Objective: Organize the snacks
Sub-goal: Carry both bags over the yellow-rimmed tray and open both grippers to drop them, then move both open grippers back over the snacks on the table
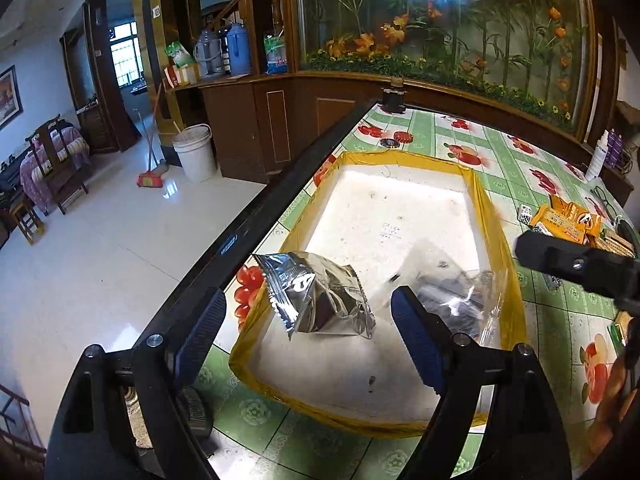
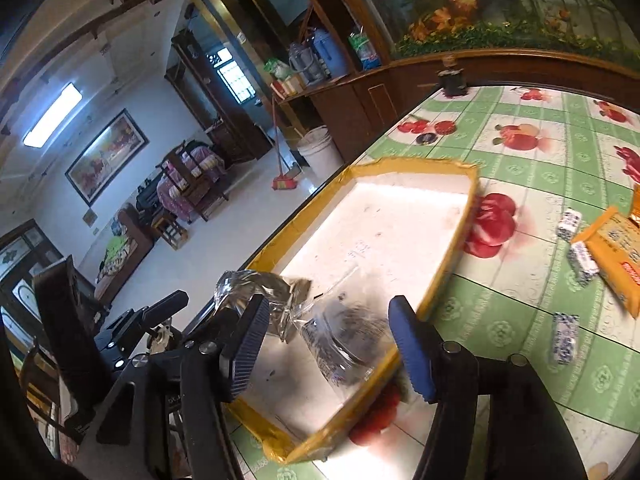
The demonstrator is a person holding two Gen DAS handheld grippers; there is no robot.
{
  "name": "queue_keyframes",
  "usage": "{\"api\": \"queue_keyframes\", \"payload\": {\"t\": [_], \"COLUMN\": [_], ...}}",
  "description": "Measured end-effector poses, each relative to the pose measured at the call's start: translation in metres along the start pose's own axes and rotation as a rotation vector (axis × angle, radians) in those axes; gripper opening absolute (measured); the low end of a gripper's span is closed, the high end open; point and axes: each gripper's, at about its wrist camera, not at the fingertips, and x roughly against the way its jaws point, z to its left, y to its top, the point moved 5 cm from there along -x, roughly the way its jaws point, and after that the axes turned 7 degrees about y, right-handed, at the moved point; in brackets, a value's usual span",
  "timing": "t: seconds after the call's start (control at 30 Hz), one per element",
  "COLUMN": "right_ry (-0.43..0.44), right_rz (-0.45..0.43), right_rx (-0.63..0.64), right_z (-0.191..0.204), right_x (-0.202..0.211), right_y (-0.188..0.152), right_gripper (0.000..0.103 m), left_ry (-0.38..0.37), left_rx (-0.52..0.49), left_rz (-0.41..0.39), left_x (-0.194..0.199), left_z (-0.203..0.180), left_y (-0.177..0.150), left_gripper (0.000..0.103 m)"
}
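A white tray with a yellow taped rim (image 1: 496,240) (image 2: 456,240) lies on the table. In it lie a silver foil snack packet (image 1: 320,300) (image 2: 256,288) and a clear packet of dark snacks (image 1: 452,292) (image 2: 344,340), blurred. My left gripper (image 1: 308,332) is open and empty above the tray's near end. My right gripper (image 2: 328,352) is open over the clear packet; its body shows in the left wrist view (image 1: 576,264). Orange snack packs (image 1: 568,220) (image 2: 612,248) and small blue-and-white wrapped sweets (image 2: 582,266) lie right of the tray.
The table has a green fruit-print cloth (image 1: 500,152) and a black left edge (image 1: 248,232). A dark jar (image 1: 394,98) stands at the far end. A wooden cabinet with a flower panel (image 1: 440,32) is behind. A white bucket (image 1: 194,152) and broom stand on the floor.
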Motion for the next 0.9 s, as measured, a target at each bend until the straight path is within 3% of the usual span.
{"api": "queue_keyframes", "payload": {"t": [0.13,0.3,0.47,0.6,0.73,0.83,0.9], "right_ry": [-0.011,-0.025,-0.081,-0.120,-0.249,-0.329,-0.456], "right_rz": [-0.047,-0.125,-0.327,-0.441,-0.611,-0.536,-0.461], "right_rx": [-0.024,-0.041,-0.051,-0.115,-0.138,-0.273,-0.308], "right_z": [-0.011,-0.022,-0.037,-0.061,-0.082,-0.122,-0.145], "right_x": [0.026,0.061,0.125,0.184,0.262,0.281,0.287], "right_y": [0.001,-0.002,-0.008,-0.022,-0.055,-0.077,-0.089], "right_gripper": [0.078,0.079,0.098,0.098,0.103,0.103,0.103], "left_ry": [-0.022,-0.064,-0.148,-0.213,-0.281,-0.340,-0.376], "left_rx": [-0.003,-0.023,-0.058,-0.109,-0.158,-0.210,-0.253], "left_rz": [-0.013,-0.041,-0.056,-0.069,-0.090,-0.085,-0.080], "left_x": [0.007,0.022,0.038,0.051,0.067,0.074,0.078], "left_z": [-0.007,-0.029,-0.062,-0.096,-0.135,-0.172,-0.196], "left_y": [0.002,0.008,0.010,0.010,0.011,0.010,0.006], "left_gripper": [0.085,0.085,0.085,0.085,0.085,0.085,0.085]}}
